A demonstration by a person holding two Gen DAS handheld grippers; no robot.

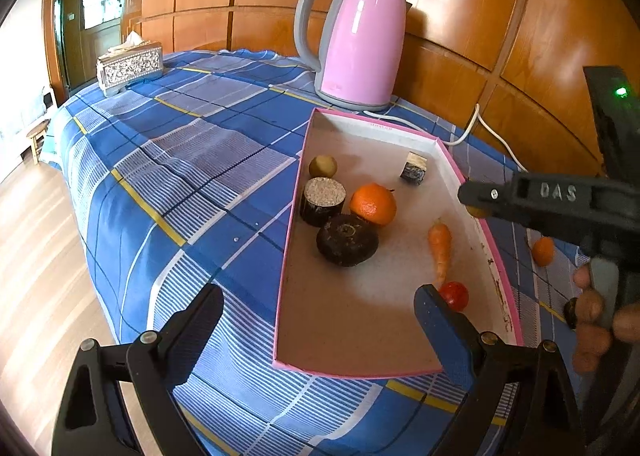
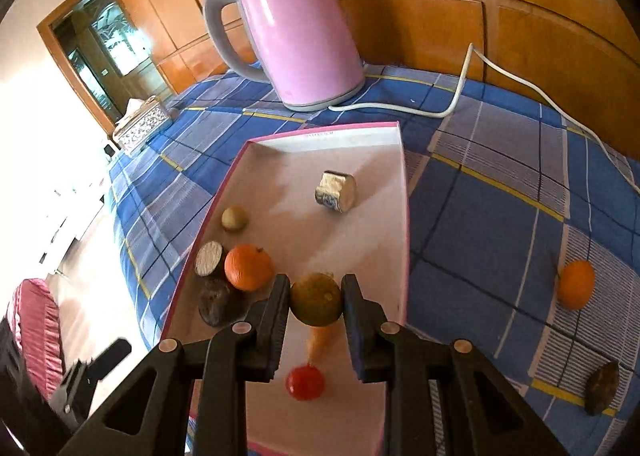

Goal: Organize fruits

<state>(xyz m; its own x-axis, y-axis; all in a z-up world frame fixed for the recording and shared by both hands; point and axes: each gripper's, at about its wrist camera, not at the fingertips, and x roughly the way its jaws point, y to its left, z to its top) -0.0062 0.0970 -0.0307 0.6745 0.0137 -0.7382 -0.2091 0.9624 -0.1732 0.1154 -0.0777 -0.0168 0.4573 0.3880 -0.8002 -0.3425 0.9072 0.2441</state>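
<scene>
Half-hidden carrot [image 2: 320, 338] behind gripped yellow-green fruit [image 2: 316, 299]

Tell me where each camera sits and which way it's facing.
Left wrist: on the left tool, open over the tray's near left corner, facing the kettle and wall; its two fingers show, and at right the right tool and the person's fingers.
Right wrist: on the right tool, above the tray, looking down and toward the kettle; its fingers grip a yellowish fruit.
Shared: tray, kettle, orange, carrot, tomato.
</scene>
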